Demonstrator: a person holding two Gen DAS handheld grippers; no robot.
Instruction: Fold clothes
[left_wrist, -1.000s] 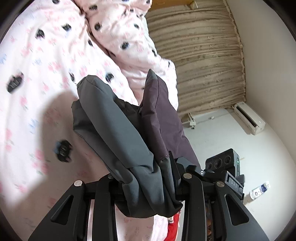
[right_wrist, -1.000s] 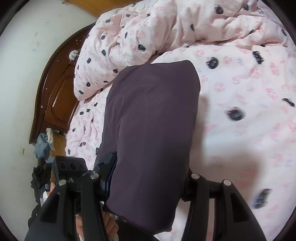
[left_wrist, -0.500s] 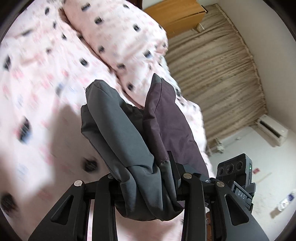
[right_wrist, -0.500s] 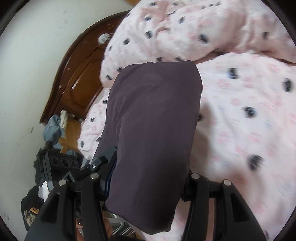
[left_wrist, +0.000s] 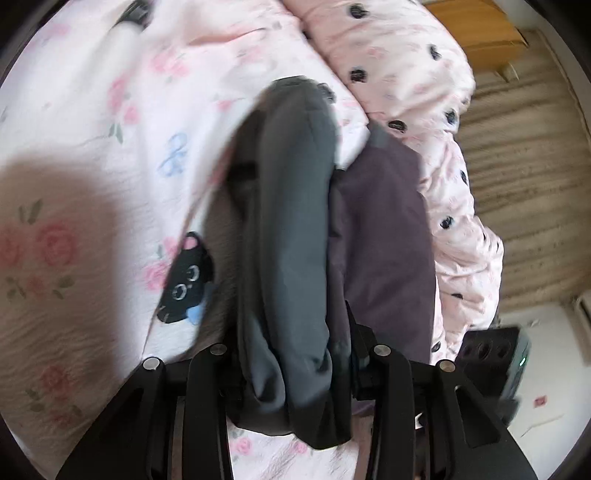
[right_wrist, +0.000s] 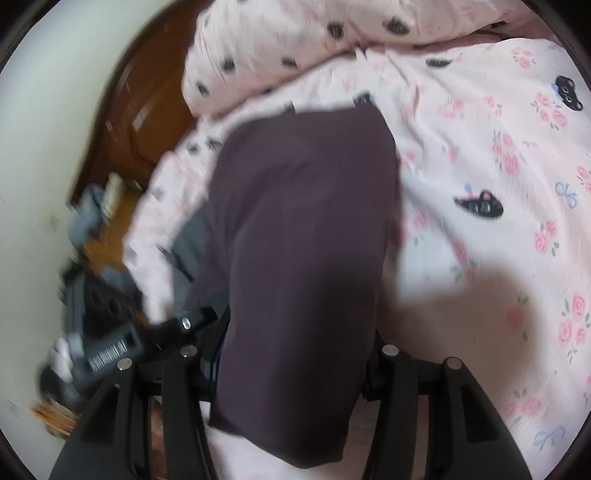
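Both grippers now sit much closer to the bed sheet (left_wrist: 92, 155), whose roses and cat prints loom large where a second ago they were small and far. The garment (left_wrist: 295, 229) ahead of the left gripper (left_wrist: 295, 354) now reaches down onto the sheet. Beyond the right gripper (right_wrist: 291, 369), the garment's far edge lies near the pillow (right_wrist: 280, 48).

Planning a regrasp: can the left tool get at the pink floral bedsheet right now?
Probably not. The left tool is shut on the bunched grey fabric garment, which fills its jaws and hangs between it and the pink floral bedsheet. It would need to release first.
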